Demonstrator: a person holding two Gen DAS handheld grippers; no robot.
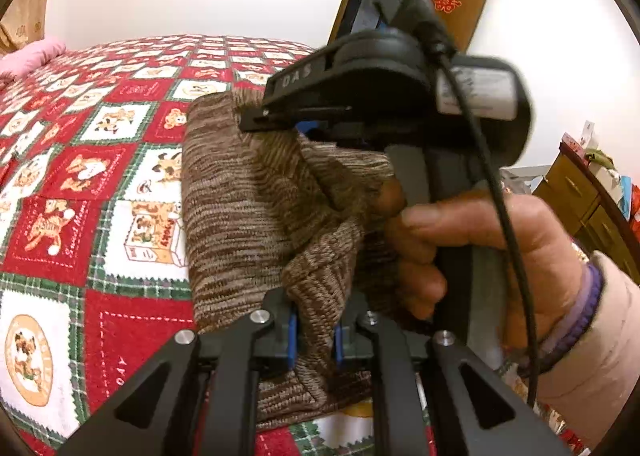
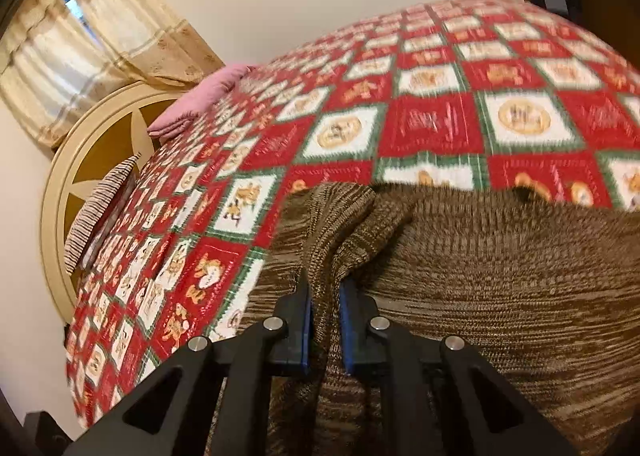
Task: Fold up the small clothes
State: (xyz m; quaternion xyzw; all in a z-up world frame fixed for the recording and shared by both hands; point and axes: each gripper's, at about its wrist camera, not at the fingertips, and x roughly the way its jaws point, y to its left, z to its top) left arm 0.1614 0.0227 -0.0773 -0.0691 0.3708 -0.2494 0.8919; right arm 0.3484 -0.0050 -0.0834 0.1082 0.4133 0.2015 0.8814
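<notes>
A brown knit garment (image 1: 240, 208) lies on the red patchwork bedspread (image 1: 80, 184). My left gripper (image 1: 314, 336) is shut on a bunched edge of it, lifted a little off the bed. The right gripper (image 1: 288, 116), held in a hand (image 1: 480, 240), shows in the left wrist view at the garment's far side. In the right wrist view, my right gripper (image 2: 324, 328) is shut on a fold of the same brown knit (image 2: 500, 296), which spreads out to the right over the bedspread (image 2: 432, 124).
A pink folded cloth (image 2: 200, 96) and a striped pillow (image 2: 100, 204) lie near the round headboard (image 2: 100, 136). Curtains (image 2: 80, 36) hang behind. A wooden door (image 1: 460, 0) and wooden drawers (image 1: 584, 196) stand to the right of the bed.
</notes>
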